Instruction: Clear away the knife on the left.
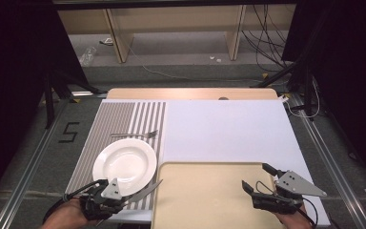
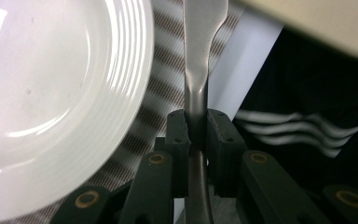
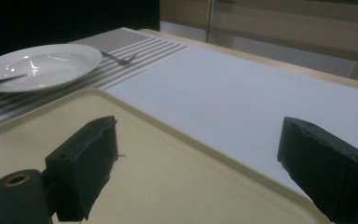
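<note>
Knife (image 2: 196, 70) between left claw (image 2: 196, 128) pads

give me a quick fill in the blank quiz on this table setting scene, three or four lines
1. The left gripper is shut on the handle of a ____.
2. The fork lies on the striped placemat just beyond the white ____.
3. The right gripper hovers over the beige tray with its jaws ____.
4. The knife's blade points toward the tray, beside the plate and over the ____ placemat.

Missing words: knife; plate; open; striped
</note>
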Available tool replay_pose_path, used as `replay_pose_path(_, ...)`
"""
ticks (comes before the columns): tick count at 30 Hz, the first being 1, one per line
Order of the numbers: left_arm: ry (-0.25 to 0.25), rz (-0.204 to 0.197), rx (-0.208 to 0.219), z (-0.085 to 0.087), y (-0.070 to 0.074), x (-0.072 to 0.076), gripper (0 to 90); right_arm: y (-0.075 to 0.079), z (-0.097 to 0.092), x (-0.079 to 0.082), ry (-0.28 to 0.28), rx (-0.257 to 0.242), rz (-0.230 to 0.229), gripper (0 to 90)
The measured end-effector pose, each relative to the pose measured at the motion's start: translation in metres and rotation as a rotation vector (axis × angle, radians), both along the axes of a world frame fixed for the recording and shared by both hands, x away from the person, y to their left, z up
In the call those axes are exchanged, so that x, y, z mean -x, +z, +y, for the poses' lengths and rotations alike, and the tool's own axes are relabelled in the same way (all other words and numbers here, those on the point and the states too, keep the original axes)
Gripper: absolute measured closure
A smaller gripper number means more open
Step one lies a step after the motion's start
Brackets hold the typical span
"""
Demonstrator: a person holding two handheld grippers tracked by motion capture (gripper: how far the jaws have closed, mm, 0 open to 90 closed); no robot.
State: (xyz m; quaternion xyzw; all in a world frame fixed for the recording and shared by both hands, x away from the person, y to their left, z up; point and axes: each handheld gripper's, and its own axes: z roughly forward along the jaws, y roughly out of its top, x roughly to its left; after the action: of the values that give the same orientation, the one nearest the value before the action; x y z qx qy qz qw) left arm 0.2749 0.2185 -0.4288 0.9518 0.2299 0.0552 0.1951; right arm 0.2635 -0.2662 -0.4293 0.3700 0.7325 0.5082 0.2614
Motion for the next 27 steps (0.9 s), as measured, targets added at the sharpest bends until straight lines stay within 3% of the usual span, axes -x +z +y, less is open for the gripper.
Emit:
replay_pose_path(2,0.009,0.023,0.056,-0.003,0.002,-0.002,79.3,0.000,0.000,0.000,0.001,0.001,0.000,12.8)
replay_pose_path(3,0.009,0.023,0.056,-0.003,0.002,-0.002,79.3,0.000,0.000,0.000,0.001,0.001,0.000,12.8)
replay_pose_path(6,0.006,0.032,0.122,-0.015,0.003,-0.005,79.3,0.000,0.000,0.000,0.000,0.001,0.000,12.9)
replay_pose_path(12,-0.003,0.059,0.170,-0.033,0.006,-0.010,79.3,0.000,0.000,0.000,0.002,-0.001,-0.001,12.9)
replay_pose_path(27,-0.015,0.105,0.197,-0.068,0.006,-0.027,79.3,0.000,0.000,0.000,0.004,-0.001,-0.004,12.9)
